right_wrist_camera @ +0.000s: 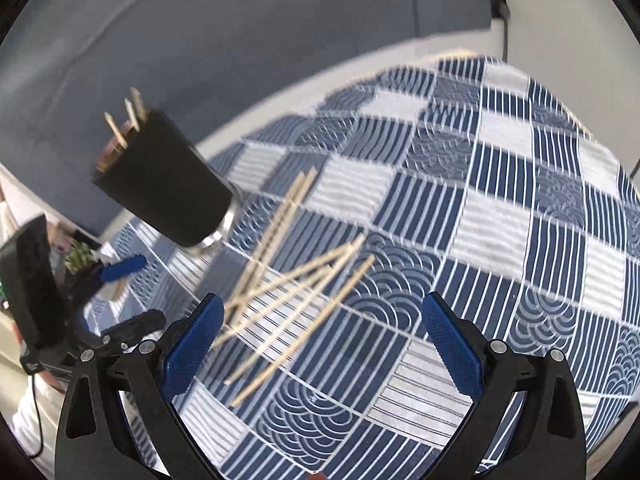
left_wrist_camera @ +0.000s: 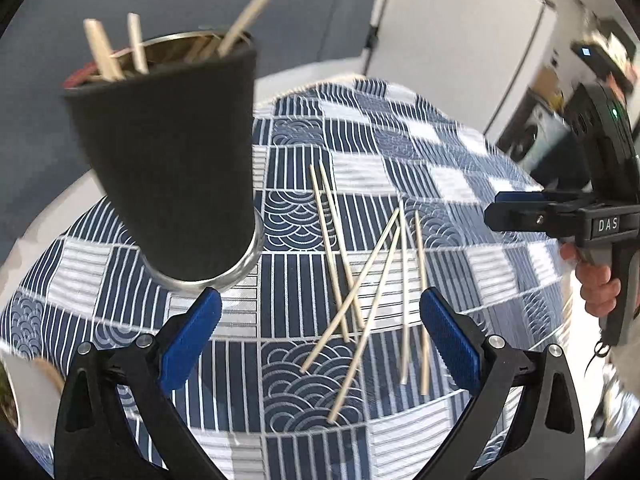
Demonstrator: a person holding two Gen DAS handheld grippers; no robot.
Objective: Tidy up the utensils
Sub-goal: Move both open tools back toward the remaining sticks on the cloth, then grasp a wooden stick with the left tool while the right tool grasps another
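Above the bench [left_wrist_camera: 460,184], both sets of tongs are held spread wide with nothing between the blue pads. The left tongs [left_wrist_camera: 320,320] are seen over the loose chopsticks [left_wrist_camera: 360,280], with no contact shown; the left pad [left_wrist_camera: 188,340] sits just below the base of the black cup [left_wrist_camera: 172,160] as seen in this view, though whether it touches cannot be told. The right tongs [right_wrist_camera: 322,332] are likewise parted and empty, hovering over the same chopsticks [right_wrist_camera: 288,292], which lie scattered and crossed on the blue-and-white patterned cloth [right_wrist_camera: 500,200].

The black cup [right_wrist_camera: 164,188] is stood on the cloth beside the scattered sticks, and several wooden chopsticks are already lodged in it, their ends projecting above the rim.

From the left wrist view, the inside of the cup, its metal rim and metal base are shown, along with the right tool's body and the hand [left_wrist_camera: 596,284] gripping its handle at the right edge. A white cabinet [left_wrist_camera: 452,40] is seen behind the bench.

From the right wrist view, the left tongs [right_wrist_camera: 124,300] are visible at the left edge from the side, open, with a small green plant [right_wrist_camera: 80,258] behind them. This view is blurred.
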